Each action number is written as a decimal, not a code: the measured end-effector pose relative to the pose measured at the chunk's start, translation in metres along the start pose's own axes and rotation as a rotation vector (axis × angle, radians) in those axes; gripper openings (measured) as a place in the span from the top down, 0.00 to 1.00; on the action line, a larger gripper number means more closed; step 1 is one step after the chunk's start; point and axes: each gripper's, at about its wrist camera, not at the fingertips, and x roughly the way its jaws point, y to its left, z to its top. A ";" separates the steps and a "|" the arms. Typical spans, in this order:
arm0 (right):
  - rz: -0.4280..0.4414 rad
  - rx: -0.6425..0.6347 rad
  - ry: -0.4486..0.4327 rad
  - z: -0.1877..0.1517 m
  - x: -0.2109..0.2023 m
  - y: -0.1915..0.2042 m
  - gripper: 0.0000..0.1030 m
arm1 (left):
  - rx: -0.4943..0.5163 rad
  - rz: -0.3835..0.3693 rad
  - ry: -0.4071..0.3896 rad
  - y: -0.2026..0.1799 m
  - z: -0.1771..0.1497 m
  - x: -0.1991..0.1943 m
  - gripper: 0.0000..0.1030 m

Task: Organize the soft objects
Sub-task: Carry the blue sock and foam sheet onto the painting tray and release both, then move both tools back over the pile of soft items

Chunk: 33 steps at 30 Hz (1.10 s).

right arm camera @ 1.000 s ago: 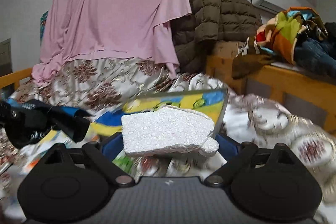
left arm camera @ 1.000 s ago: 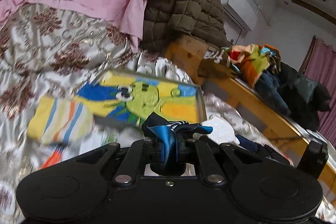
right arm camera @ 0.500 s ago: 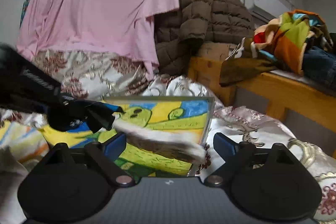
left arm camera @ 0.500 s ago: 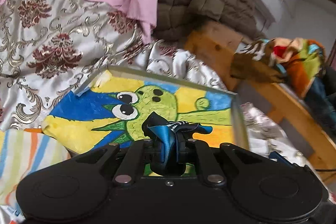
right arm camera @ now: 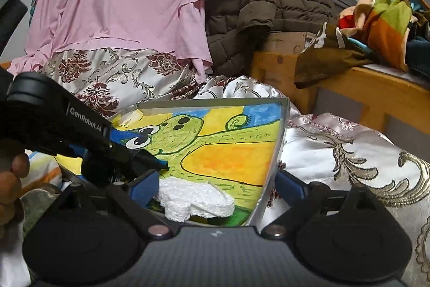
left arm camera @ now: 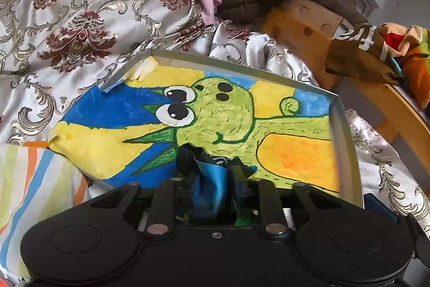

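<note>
A: How far along is the tidying, starting with the biggest thing?

B: The bed (right arm camera: 349, 152) carries a shallow tray (left arm camera: 346, 141) with a cartoon picture on its bottom, and that tray looks like the collecting place. Beside the tray's left edge lies a striped cloth (left arm camera: 35, 179), not yet gathered.

A: And inside the tray?

B: A white foam piece (right arm camera: 196, 199) lies at the tray's near edge, between the widely spread jaws of the right gripper (right arm camera: 215, 186). The pads do not press it, so I judge it delivered.

A: The other one?

B: The left gripper (left arm camera: 208, 179) hangs over the tray's near part with a blue and black cloth (left arm camera: 208, 187) between its jaws, which are opening. I judge that drop is nearly done.

A: What's left?

B: Probably the striped cloth.
</note>
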 end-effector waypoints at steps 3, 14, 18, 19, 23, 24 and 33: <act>0.001 0.015 -0.003 0.002 -0.004 -0.003 0.02 | -0.019 0.010 -0.001 0.000 -0.001 -0.003 0.50; -0.003 0.022 -0.049 0.020 -0.042 -0.004 0.00 | -0.034 -0.005 -0.096 -0.005 0.000 -0.055 0.16; -0.006 0.035 -0.070 0.028 -0.065 -0.006 0.00 | -0.015 -0.010 -0.139 -0.007 -0.003 -0.086 0.13; -0.007 0.039 -0.074 0.029 -0.070 -0.006 0.00 | -0.010 -0.010 -0.151 -0.008 -0.004 -0.095 0.12; 0.000 0.050 -0.097 0.037 -0.098 -0.003 0.00 | 0.025 -0.011 -0.200 -0.008 -0.013 -0.132 0.07; 0.002 0.051 -0.105 0.039 -0.106 -0.001 0.00 | 0.032 -0.013 -0.210 -0.007 -0.015 -0.142 0.05; 0.040 0.100 -0.162 0.044 -0.177 0.021 0.00 | 0.052 -0.015 -0.290 0.007 -0.043 -0.227 0.01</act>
